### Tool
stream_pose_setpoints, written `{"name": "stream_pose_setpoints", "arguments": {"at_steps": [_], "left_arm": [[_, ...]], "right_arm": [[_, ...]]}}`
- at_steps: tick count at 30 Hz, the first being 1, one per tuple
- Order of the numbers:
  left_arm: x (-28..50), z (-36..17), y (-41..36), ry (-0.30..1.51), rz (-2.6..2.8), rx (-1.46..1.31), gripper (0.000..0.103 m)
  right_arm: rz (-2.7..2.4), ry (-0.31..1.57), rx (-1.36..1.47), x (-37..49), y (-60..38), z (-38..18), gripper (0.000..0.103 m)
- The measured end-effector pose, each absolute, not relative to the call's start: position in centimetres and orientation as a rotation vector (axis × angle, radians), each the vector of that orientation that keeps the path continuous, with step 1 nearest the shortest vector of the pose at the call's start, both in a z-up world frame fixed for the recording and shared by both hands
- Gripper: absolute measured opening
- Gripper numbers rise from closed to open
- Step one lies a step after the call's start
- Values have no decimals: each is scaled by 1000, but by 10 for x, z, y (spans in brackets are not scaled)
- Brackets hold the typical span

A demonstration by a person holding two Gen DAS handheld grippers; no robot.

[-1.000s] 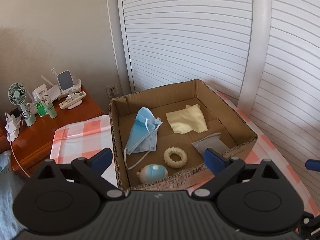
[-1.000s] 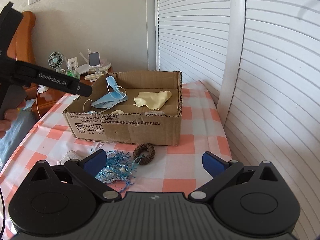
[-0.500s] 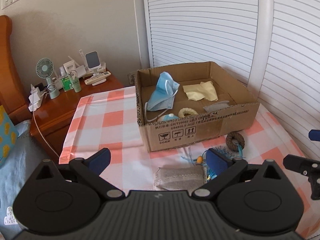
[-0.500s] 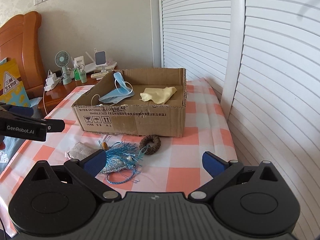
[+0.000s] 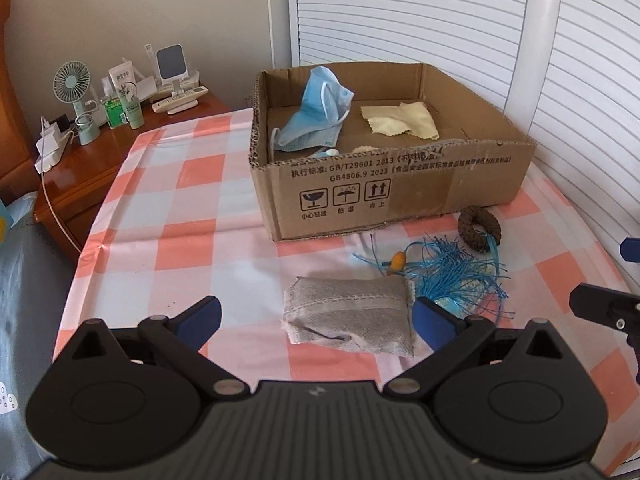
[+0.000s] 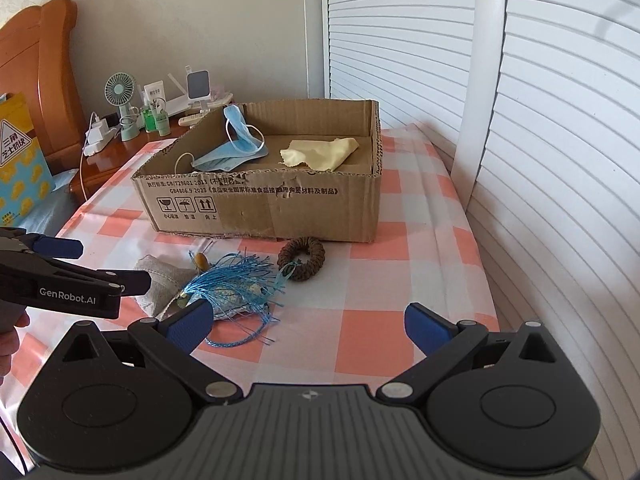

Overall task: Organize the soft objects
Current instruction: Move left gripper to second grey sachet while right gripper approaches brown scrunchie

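Observation:
A cardboard box [image 5: 400, 184] [image 6: 260, 212] stands on the checked tablecloth and holds a blue face mask [image 5: 316, 120] [image 6: 236, 148] and a yellow cloth [image 5: 400, 120] [image 6: 320, 152]. In front of it lie a grey fabric pouch [image 5: 348, 320] [image 6: 156, 276], a blue tassel bundle [image 5: 456, 276] [image 6: 236, 284] and a brown woven ring [image 5: 478, 226] [image 6: 302, 258]. My left gripper [image 5: 316, 320] is open, low over the table just before the pouch. My right gripper [image 6: 310, 326] is open near the tassel, with nothing between its fingers.
A wooden nightstand [image 5: 80, 168] at the left carries a small fan [image 5: 74, 84] [image 6: 120, 92], bottles and a charger. White louvred doors [image 5: 440, 20] [image 6: 520, 100] close off the back and right side. A wooden headboard [image 6: 36, 64] rises at the far left.
My left gripper has pulled back from above the box and dropped low in front of it, by the pouch. My right gripper has drawn back a little.

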State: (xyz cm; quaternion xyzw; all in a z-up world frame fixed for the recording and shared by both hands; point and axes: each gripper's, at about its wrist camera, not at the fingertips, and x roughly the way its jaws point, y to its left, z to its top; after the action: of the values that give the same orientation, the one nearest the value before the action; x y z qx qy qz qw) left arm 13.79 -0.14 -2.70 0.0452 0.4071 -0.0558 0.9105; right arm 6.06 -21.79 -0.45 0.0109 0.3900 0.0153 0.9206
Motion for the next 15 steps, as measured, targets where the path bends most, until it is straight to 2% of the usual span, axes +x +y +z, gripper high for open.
{"name": "stream_pose_setpoints", "arguments": {"at_steps": [15], "left_arm": [[161,-60,1,906,-154,48,101]], "right_arm": [[22,881,-7,86,-213,-27,103]]}}
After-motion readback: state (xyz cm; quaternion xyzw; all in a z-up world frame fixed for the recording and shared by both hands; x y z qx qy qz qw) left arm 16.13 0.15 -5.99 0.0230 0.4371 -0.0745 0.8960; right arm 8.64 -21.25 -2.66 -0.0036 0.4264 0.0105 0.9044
